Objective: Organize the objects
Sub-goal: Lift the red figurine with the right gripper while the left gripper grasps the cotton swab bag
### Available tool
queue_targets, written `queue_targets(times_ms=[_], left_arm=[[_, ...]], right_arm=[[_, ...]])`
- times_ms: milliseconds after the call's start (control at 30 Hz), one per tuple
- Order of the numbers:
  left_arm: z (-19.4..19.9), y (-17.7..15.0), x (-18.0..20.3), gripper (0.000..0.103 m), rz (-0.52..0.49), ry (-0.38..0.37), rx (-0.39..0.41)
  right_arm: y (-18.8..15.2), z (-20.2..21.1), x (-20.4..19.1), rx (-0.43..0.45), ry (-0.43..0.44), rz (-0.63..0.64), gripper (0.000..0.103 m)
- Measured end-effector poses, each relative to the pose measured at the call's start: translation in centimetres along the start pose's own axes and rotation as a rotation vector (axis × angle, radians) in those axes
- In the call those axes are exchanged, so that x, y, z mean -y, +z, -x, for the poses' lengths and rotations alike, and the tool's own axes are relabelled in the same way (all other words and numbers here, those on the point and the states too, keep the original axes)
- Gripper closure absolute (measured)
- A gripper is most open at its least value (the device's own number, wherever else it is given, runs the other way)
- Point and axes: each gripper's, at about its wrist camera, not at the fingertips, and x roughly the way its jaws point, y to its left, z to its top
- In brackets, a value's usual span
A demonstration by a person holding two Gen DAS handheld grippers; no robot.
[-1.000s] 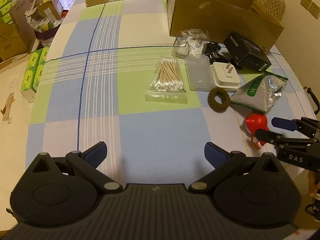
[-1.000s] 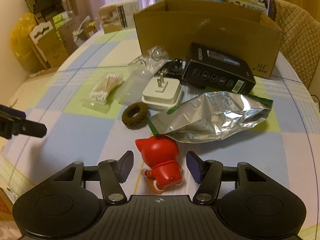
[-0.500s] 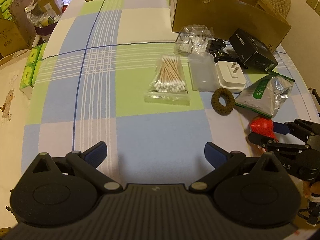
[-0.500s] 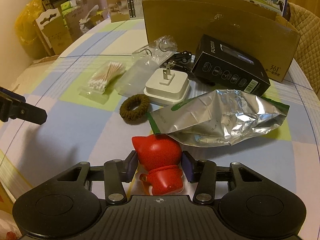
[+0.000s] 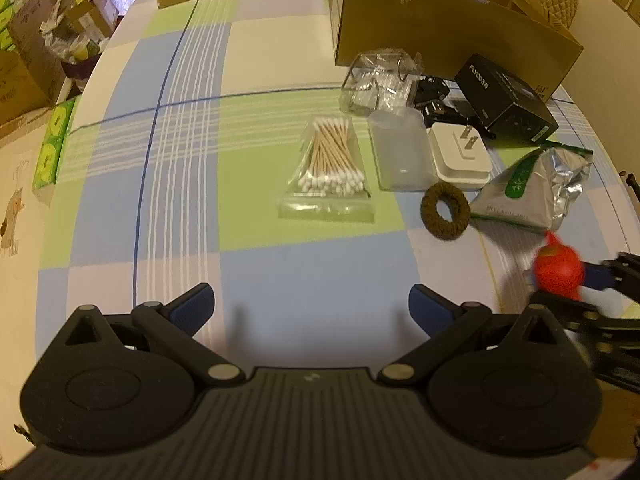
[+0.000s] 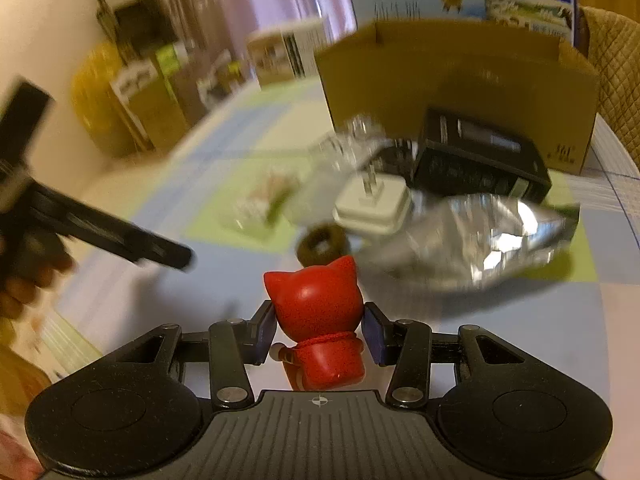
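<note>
The red cat figurine sat clamped between the two blue pads of the right gripper, its eared head standing above the fingertips and its body tucked down toward the gripper's base. In the left wrist view the same figurine showed at the far right, blurred, pinched by the right gripper and seemingly clear of the checked tablecloth.

Just beyond the right gripper's tips lay a brown hair tie, and past it a white plug adapter with its prongs pointing up. To the right of those lay a crumpled silver foil pouch, and behind it a black box in front of an open cardboard box.

The left gripper hovered over bare cloth with its jaws spread wide and nothing between them. Ahead of it lay a clear bag of cotton swabs; to the right of that bag were a frosted plastic container and, farther off, a clear packet. From the right wrist view the left gripper appeared only as a blurred dark finger at the left.
</note>
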Motion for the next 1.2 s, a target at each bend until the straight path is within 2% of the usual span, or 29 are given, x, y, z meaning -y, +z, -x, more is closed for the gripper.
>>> queue_targets(times_ms=[133, 333, 700, 800, 933, 1200], left_arm=[[-0.4, 0.8, 0.3, 0.001, -0.016, -0.001, 0.016], [-1.5, 2.5, 0.8, 0.007, -0.034, -0.009, 0.045], [-5.1, 7.0, 1.1, 0.019, -0.04, -0.008, 0.082], [-6.3, 8.2, 1.2, 0.03, -0.041, -0.011, 0.071], [-7.7, 9.2, 1.4, 0.037, -0.036, 0.005, 0.051], [-9.6, 9.7, 1.4, 0.061, -0.012, 0.022, 0.02]], right_arm=[[1.1, 2.2, -0.3, 0.078, 0.02, -0.029, 0.06], [2.7, 4.5, 0.6, 0.162, -0.049, -0.081, 0.06], [3.5, 7.0, 5.8, 0.198, -0.185, -0.195, 0.06], [3.2, 7.6, 7.2, 0.201, -0.209, -0.216, 0.06], [3.2, 8.3, 8.6, 0.203, -0.231, -0.234, 0.06], [3.3, 8.6, 10.7, 0.188, -0.233, -0.243, 0.06]])
